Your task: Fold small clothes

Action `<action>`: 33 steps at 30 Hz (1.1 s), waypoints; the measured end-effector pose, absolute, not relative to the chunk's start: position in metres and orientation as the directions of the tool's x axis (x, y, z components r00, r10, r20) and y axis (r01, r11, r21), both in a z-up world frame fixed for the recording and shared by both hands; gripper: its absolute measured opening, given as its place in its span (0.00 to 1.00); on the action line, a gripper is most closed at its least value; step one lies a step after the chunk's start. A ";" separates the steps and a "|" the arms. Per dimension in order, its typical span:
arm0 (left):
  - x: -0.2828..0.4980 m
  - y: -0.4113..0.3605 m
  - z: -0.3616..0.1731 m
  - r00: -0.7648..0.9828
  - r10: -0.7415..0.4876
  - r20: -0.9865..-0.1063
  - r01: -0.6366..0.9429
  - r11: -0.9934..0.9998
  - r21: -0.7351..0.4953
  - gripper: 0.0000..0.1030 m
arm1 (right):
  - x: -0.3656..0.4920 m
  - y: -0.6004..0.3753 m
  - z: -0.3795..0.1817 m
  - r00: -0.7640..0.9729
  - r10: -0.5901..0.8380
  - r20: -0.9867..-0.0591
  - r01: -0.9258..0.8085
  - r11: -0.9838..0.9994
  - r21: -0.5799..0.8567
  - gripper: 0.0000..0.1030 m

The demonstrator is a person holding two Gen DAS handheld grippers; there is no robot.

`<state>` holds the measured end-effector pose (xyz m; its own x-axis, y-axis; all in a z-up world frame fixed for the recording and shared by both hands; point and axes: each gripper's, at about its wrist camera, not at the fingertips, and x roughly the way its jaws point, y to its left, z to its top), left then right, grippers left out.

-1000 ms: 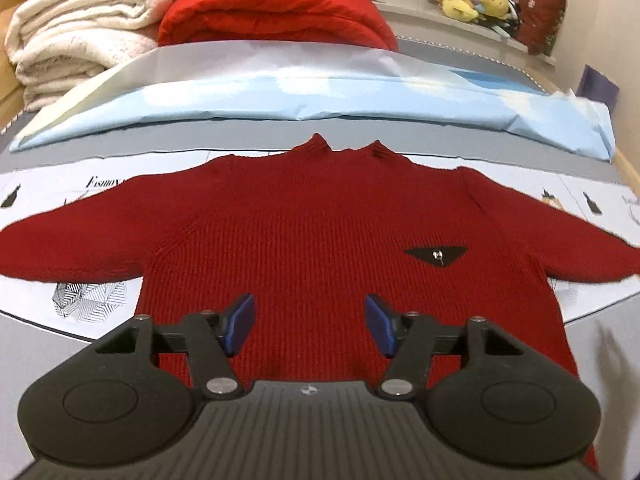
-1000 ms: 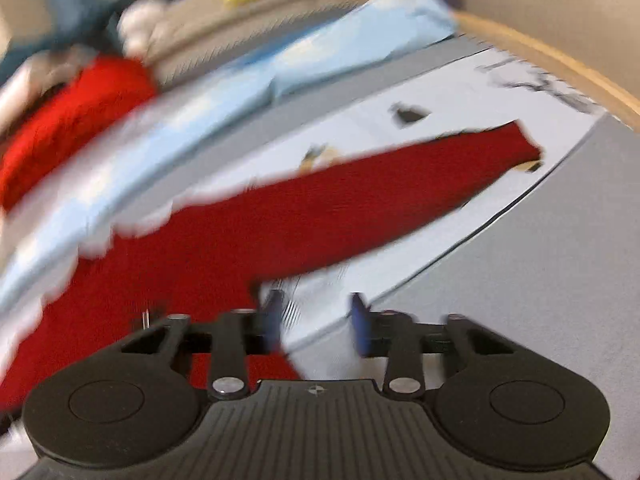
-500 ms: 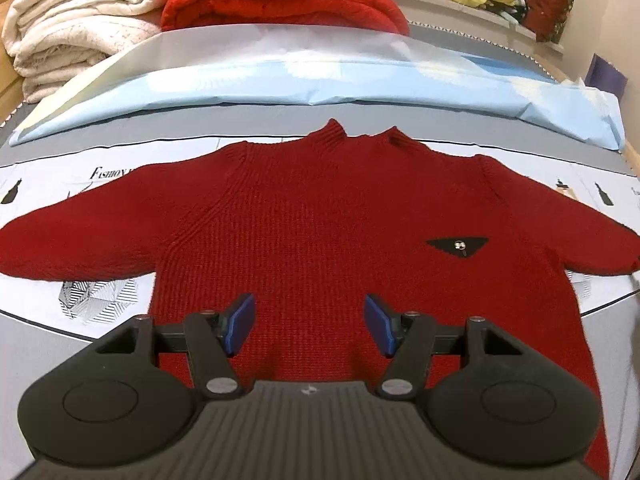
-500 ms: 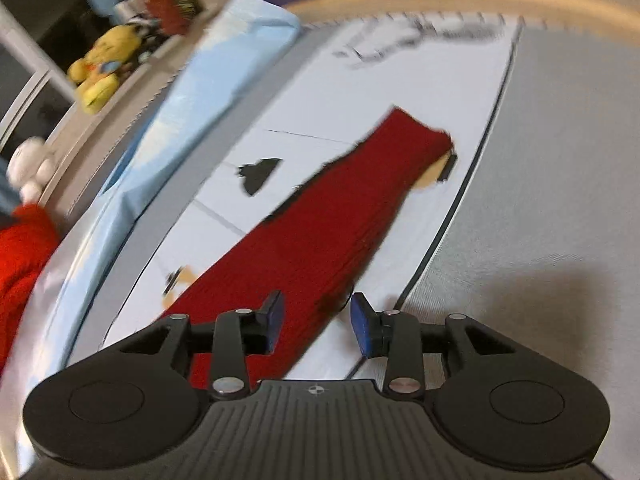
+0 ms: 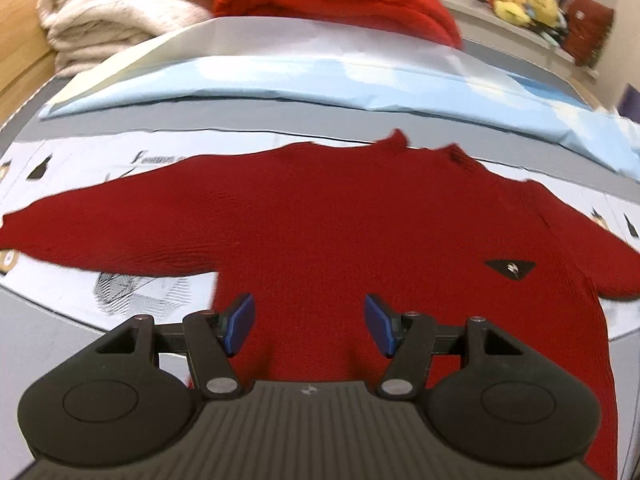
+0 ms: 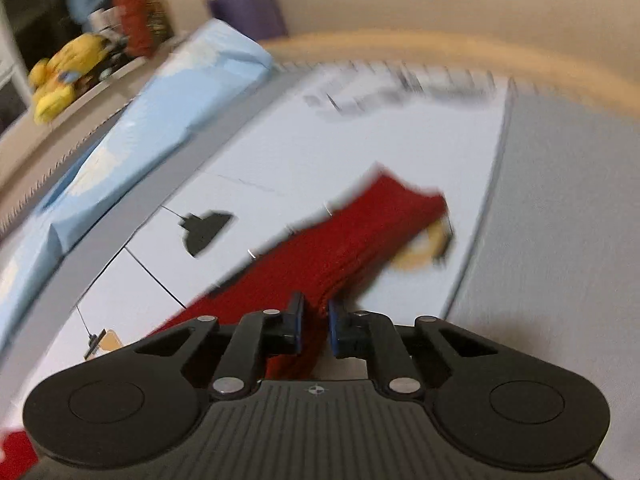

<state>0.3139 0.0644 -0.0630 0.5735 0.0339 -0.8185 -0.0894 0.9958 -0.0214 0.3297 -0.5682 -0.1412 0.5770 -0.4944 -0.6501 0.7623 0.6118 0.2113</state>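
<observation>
One sleeve pinched, first fold starting.
The dark red knitted sweater [image 5: 340,232] lies flat ahead of the spread left gripper [image 5: 306,324]; the right gripper [image 6: 315,326] has just closed onto its sleeve [image 6: 360,232], which next needs carrying across the body.

— Any writing you can make out?
— Only a black line of print on the white printed bed sheet [image 5: 120,168], just beyond the dark red knitted sweater [image 5: 320,232]. It starts with an F; the rest is too blurred to read.
— Anything else?
— No.
</observation>
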 end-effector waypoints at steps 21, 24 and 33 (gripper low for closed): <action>0.324 0.167 -0.054 0.564 0.043 -0.825 -0.293 0.944 -0.151 0.64 | 0.323 -0.101 -0.127 0.614 0.406 -0.677 -0.242 0.913 0.327 0.25; 0.328 0.173 -0.064 0.561 -0.003 -0.827 -0.300 0.931 -0.206 0.55 | 0.298 -0.133 -0.095 0.625 0.418 -0.659 -0.227 0.905 0.359 0.30; 0.343 0.173 -0.109 0.551 -0.216 -0.806 -0.340 0.824 -0.453 0.33 | 0.278 -0.246 -0.099 0.706 0.239 -0.666 0.073 0.912 0.404 0.47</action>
